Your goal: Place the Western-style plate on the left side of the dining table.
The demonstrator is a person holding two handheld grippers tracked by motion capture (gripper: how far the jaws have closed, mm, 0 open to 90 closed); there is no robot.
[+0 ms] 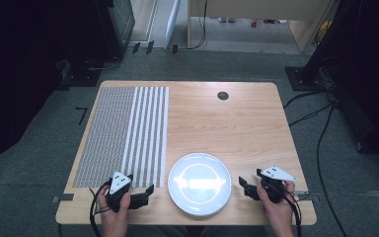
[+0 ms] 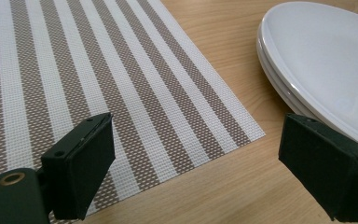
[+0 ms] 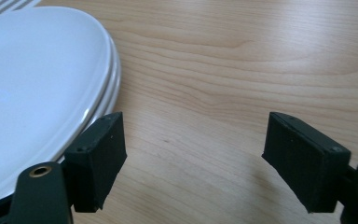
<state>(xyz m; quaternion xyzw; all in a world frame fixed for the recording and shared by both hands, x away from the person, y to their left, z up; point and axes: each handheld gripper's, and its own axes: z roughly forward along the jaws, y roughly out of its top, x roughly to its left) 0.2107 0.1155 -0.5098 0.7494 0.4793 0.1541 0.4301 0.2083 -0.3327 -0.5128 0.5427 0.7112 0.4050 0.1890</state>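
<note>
A stack of white plates (image 1: 200, 183) sits near the front edge of the wooden table (image 1: 237, 128), between the two grippers. My left gripper (image 1: 147, 196) rests just left of the stack, open and holding nothing. In the left gripper view its jaws (image 2: 198, 154) straddle the near corner of a striped placemat (image 2: 98, 70), with the plates (image 2: 326, 60) by the right jaw. My right gripper (image 1: 245, 187) stands just right of the stack, also open and holding nothing. In the right gripper view its jaws (image 3: 193, 149) frame bare wood, and the plates' rims (image 3: 32, 84) lie beside the left jaw.
The brown-and-white woven placemat (image 1: 123, 133) covers the table's left part. A small black round grommet (image 1: 222, 95) sits near the far edge. Bare wood spans the middle and right. Cables (image 1: 321, 143) trail on the carpet to the right of the table.
</note>
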